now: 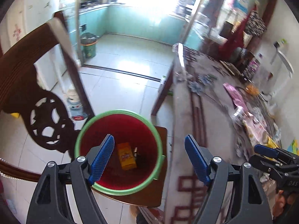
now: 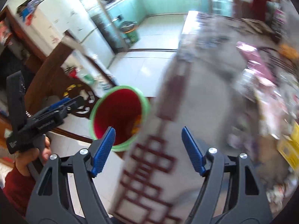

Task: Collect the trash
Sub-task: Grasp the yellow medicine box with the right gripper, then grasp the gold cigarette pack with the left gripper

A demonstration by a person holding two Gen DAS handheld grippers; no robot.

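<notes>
A red bin with a green rim stands on a brown stool beside the table; an orange box and a small dark item lie at its bottom. My left gripper hovers over the bin's right side, open, with nothing between its blue pads. In the blurred right wrist view my right gripper is open and empty above the tablecloth's edge, the bin just to its left. Each gripper shows in the other's view: the right one over the table, the left one in a hand.
The cloth-covered table carries scattered litter: a pink wrapper, a clear plastic bottle, a yellow box. A carved wooden chair stands left of the bin. A second green bin sits in the kitchen doorway.
</notes>
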